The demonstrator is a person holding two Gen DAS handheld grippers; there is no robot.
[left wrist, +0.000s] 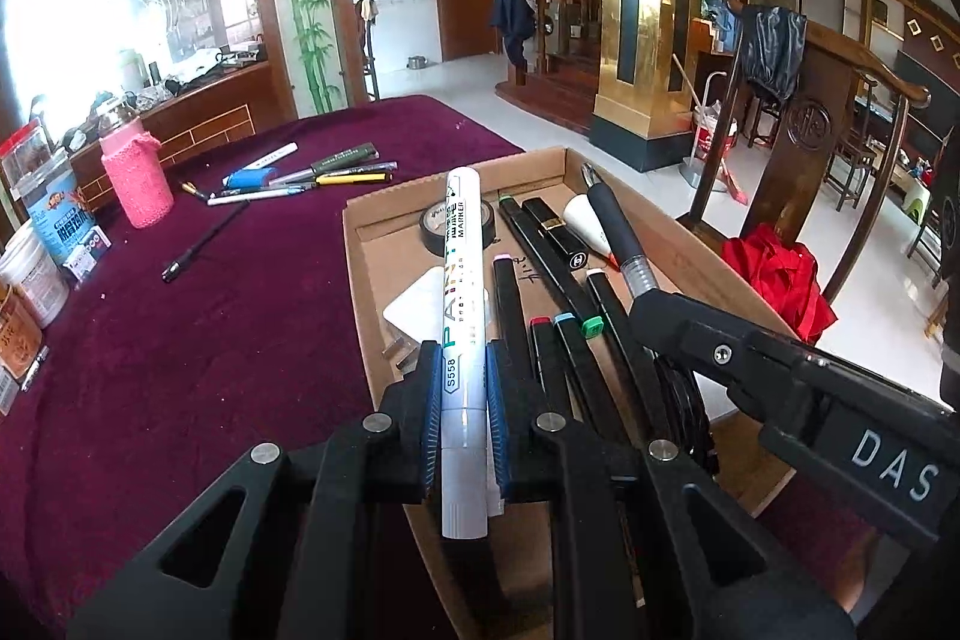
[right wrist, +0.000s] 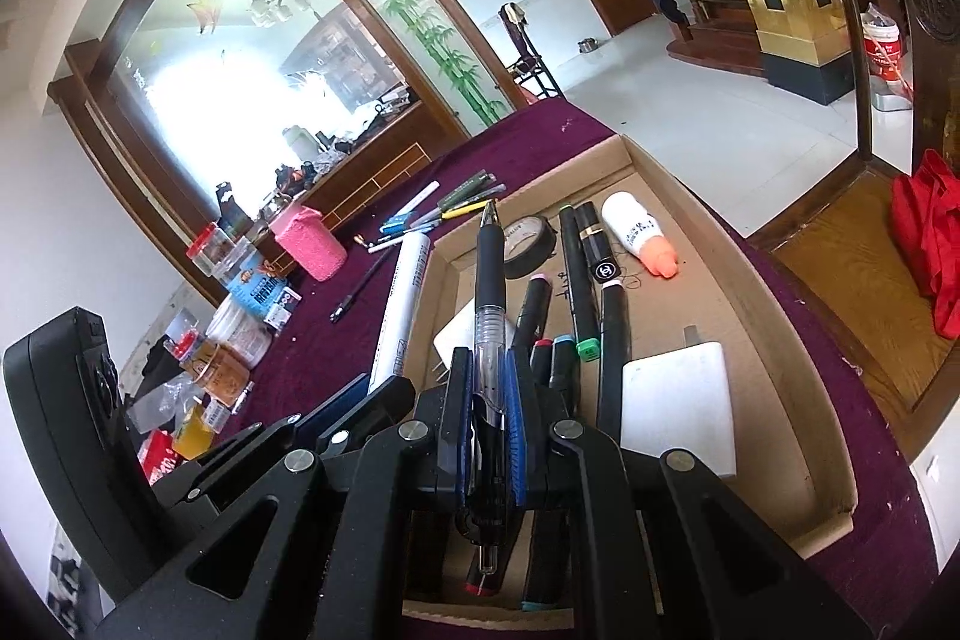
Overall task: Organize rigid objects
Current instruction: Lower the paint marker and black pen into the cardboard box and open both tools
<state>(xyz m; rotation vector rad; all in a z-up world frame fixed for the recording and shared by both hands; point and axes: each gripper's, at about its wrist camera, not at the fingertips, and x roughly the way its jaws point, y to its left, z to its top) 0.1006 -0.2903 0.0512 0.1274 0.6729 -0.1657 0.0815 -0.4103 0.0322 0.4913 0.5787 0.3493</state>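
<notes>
My left gripper [left wrist: 465, 358] is shut on a white paint marker [left wrist: 459, 280], held lengthwise above the near left part of a shallow cardboard box [left wrist: 690, 244]. In the right wrist view, my right gripper [right wrist: 485, 370] is shut on a black ballpoint pen [right wrist: 489, 268] with a clear barrel, over the same cardboard box [right wrist: 750, 292]. The box holds several black markers [right wrist: 576, 268], a roll of black tape [right wrist: 528, 238], a white tube with an orange cap [right wrist: 639, 235] and a white block [right wrist: 678, 412]. The right gripper with its pen [left wrist: 618, 232] shows at the right of the left wrist view.
The box lies on a maroon tablecloth [left wrist: 210, 340]. Several loose pens [left wrist: 312, 175] and a thin black rod [left wrist: 210, 235] lie beyond the box. A pink-sleeved bottle [left wrist: 135, 172], jars and packets [left wrist: 54, 226] stand at the left edge. A wooden chair with red cloth [left wrist: 774, 274] stands at right.
</notes>
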